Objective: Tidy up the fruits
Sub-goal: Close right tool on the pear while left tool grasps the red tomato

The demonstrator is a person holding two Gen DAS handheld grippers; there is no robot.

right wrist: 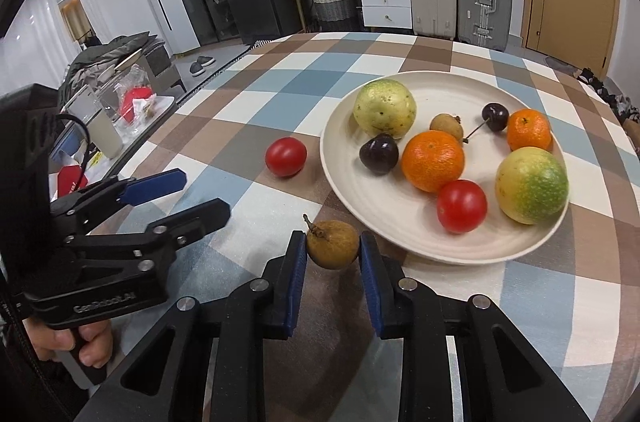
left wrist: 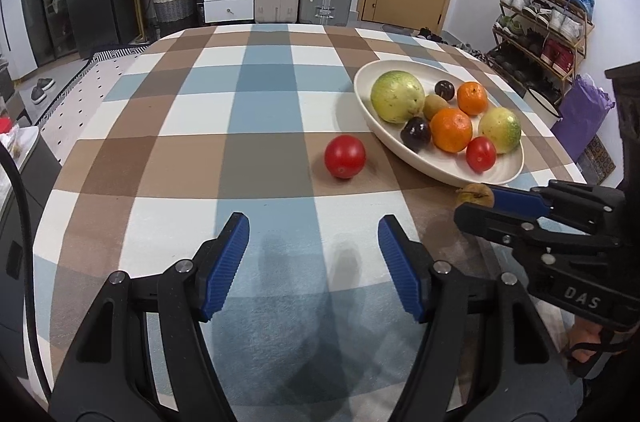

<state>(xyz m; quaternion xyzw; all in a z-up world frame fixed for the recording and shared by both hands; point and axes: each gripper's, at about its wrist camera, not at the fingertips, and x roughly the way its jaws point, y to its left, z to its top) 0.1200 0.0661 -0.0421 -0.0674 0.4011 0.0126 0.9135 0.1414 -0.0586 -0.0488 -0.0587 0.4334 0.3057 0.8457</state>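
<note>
On the checked tabletop (right wrist: 256,74) a wide cream plate (right wrist: 452,90) is set to the right of the middle. Two large yellow-green fruits (right wrist: 384,108) are held in it, one at the far left of the plate and one at the near right, along with two oranges (right wrist: 433,161), a red tomato (right wrist: 461,206), two dark cherries (right wrist: 379,154) and a small brown fruit on the plate (right wrist: 447,127). A second tomato (right wrist: 285,156) is seen on the cloth just left of the plate, apart from its rim.

Just off the near rim of the plate, another small brown fruit with a short stem (right wrist: 333,249) is gripped between the blue pads of the right tongs (right wrist: 333,254). These tongs are closed down to the width of the fruit, a pad pressed against each side of it. In the left wrist view the same fruit (left wrist: 475,194) is seen at the tip of the right tongs (left wrist: 486,200), close to the plate's near edge (left wrist: 436,170).

The left tongs (left wrist: 314,246) are spread wide over the near part of the tabletop, with nothing between the pads; the loose tomato (left wrist: 345,156) lies beyond them. In the right wrist view the left tongs (right wrist: 200,194) are seen at the left, gaping open, well apart from the plate.
</note>
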